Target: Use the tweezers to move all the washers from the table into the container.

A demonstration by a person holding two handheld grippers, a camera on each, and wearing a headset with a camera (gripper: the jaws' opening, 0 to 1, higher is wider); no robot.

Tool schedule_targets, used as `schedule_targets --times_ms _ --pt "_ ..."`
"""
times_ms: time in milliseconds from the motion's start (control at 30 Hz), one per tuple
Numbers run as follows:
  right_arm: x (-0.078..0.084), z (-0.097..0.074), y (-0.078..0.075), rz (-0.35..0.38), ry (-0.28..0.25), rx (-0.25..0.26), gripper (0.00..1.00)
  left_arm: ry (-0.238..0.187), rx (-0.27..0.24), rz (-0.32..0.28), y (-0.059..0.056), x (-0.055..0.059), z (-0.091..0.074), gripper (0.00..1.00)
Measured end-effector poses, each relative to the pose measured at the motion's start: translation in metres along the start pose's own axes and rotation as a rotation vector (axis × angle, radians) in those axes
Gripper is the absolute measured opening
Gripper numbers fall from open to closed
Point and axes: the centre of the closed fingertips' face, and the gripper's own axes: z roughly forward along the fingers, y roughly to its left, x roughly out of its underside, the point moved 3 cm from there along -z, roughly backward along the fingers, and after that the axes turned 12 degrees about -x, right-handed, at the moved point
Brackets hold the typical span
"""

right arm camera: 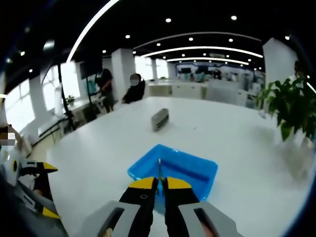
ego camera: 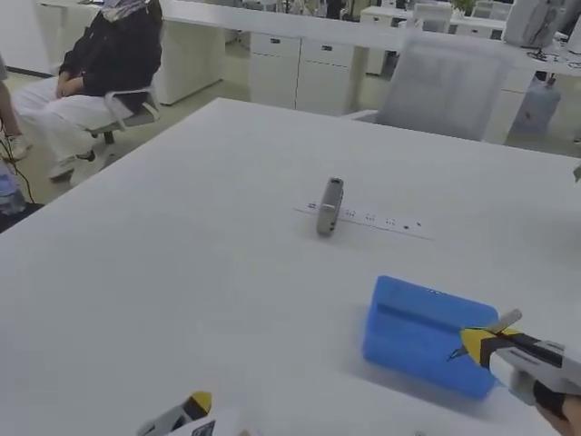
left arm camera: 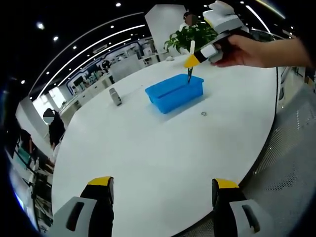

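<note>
Here the right gripper (right arm camera: 159, 183) pinches the tweezers (right arm camera: 159, 168) in closed fingers (right arm camera: 143, 184) over the container (right arm camera: 197, 173) by the table's (ego camera: 182, 272) near edge. A washer (left arm camera: 203, 113) lies near it. The left gripper (left arm camera: 160, 186) gapes empty.

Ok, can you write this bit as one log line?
right tool: shut on tweezers, tips over container | left tool: open | washer: on table beside container

The container (ego camera: 425, 334) sits on the table (ego camera: 182, 254). Beyond it and to its left, well apart, a small device (ego camera: 329, 206) stands on the table. The tweezers (ego camera: 457, 352), gripped by the right gripper (ego camera: 472, 343), hang over the container's right end. A washer (left arm camera: 203, 114) lies on the table near the container, outside it. The left gripper (ego camera: 195, 404) is well off to the container's near left.
</note>
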Motion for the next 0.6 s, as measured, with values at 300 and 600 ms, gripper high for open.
schedule_targets --times_ms 300,600 --pt "0.043 0.000 0.024 0.003 0.082 -0.051 0.03 0.002 -0.002 0.001 0.000 0.001 0.001 0.84" --pt "0.063 0.007 0.035 -0.005 0.136 -0.062 0.03 0.006 -0.005 0.000 0.001 0.001 0.001 0.84"
